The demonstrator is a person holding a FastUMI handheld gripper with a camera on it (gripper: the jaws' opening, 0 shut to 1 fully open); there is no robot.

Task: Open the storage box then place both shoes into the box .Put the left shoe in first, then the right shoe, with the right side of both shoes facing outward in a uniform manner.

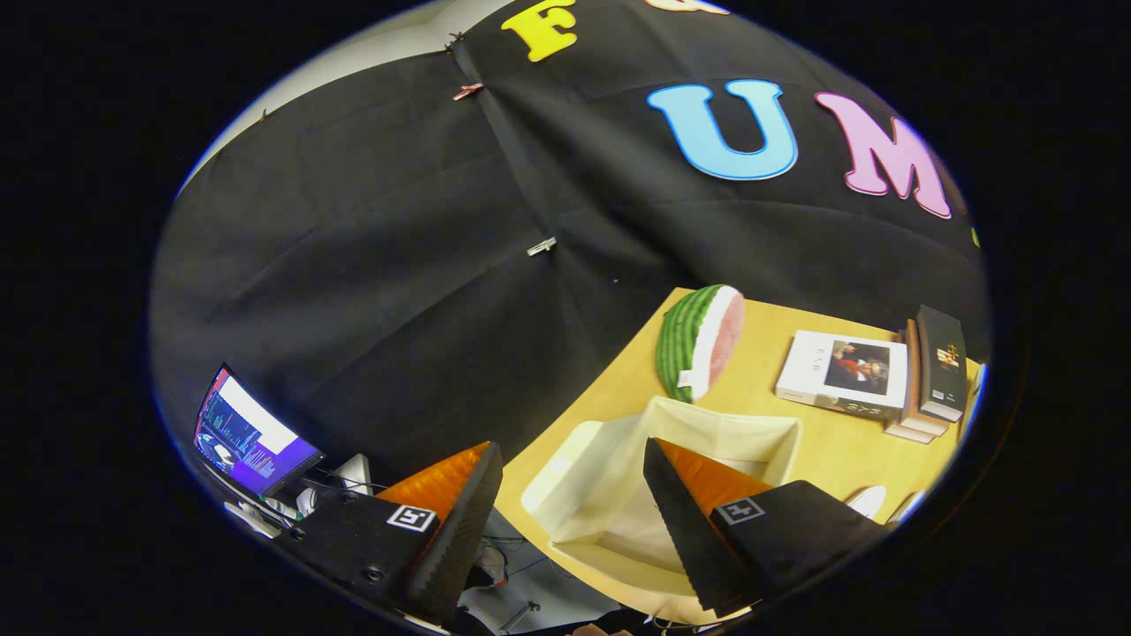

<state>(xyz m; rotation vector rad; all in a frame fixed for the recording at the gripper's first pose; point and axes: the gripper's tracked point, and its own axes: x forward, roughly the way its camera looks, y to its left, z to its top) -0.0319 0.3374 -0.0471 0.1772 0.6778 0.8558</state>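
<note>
Spread wide and empty, our gripper point(573, 464) hung above the open storage box point(618, 450); we judged a shoe's pickup came next.

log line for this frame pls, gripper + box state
gripper: open, holding nothing | storage box: open on table, just ahead of fingers, looks empty | shoes: not yet in box

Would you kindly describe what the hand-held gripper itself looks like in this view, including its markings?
The hand-held gripper has two wedge-shaped fingers that taper to points, each with a finely ribbed inner face. Each finger sits on a blocky mount carrying a small square black-and-white marker, and a screw hole shows on one mount. The fingers stand apart with nothing between them.
</note>
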